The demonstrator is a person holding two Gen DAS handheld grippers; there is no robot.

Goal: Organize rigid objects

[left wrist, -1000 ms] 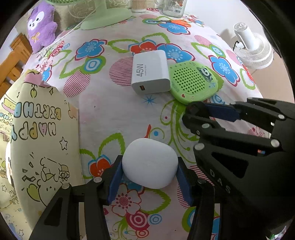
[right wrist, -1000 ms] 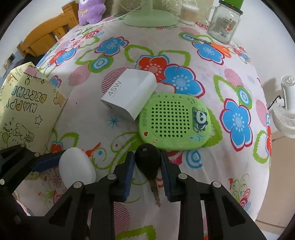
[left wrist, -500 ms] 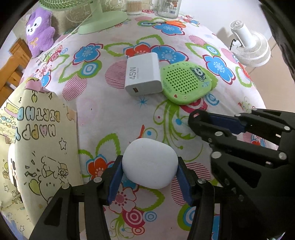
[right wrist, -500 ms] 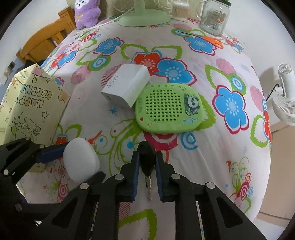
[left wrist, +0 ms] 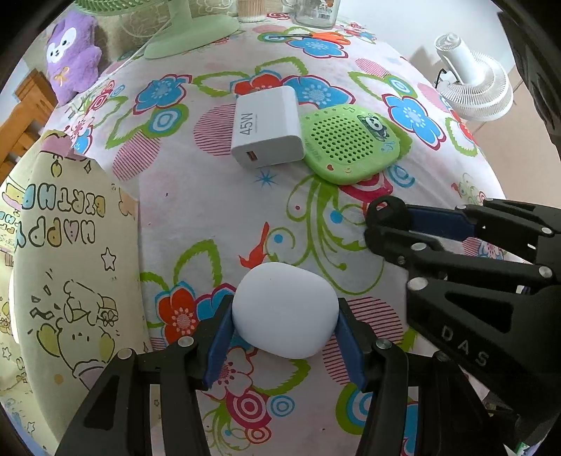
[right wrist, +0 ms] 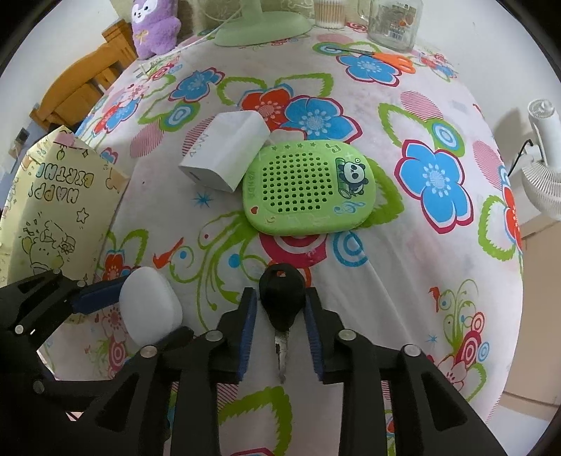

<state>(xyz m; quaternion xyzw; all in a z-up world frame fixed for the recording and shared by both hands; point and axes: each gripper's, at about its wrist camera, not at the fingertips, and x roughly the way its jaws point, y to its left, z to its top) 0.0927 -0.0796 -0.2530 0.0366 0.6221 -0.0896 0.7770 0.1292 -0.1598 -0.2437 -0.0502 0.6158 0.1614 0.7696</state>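
My left gripper (left wrist: 284, 315) is shut on a white rounded case (left wrist: 284, 308), also seen in the right wrist view (right wrist: 150, 308), held above the flowered tablecloth. My right gripper (right wrist: 280, 308) is shut on a black-headed key (right wrist: 282, 291); its blade hangs down between the fingers. The right gripper also shows in the left wrist view (left wrist: 389, 217). Beyond lie a white 45W charger (left wrist: 266, 126) (right wrist: 224, 154) and a green panda speaker (left wrist: 350, 143) (right wrist: 308, 186), touching each other.
A "Happy Birthday" paper bag (left wrist: 66, 252) (right wrist: 56, 210) stands at the left. At the back are a green fan base (right wrist: 263, 24), purple plush (right wrist: 154, 24), glass jar (right wrist: 392, 21) and orange scissors (right wrist: 389, 59). A white fan (left wrist: 473, 84) stands off the table's right.
Both grippers have lifted and drawn back a little with the case and key held. The charger and speaker have not moved.
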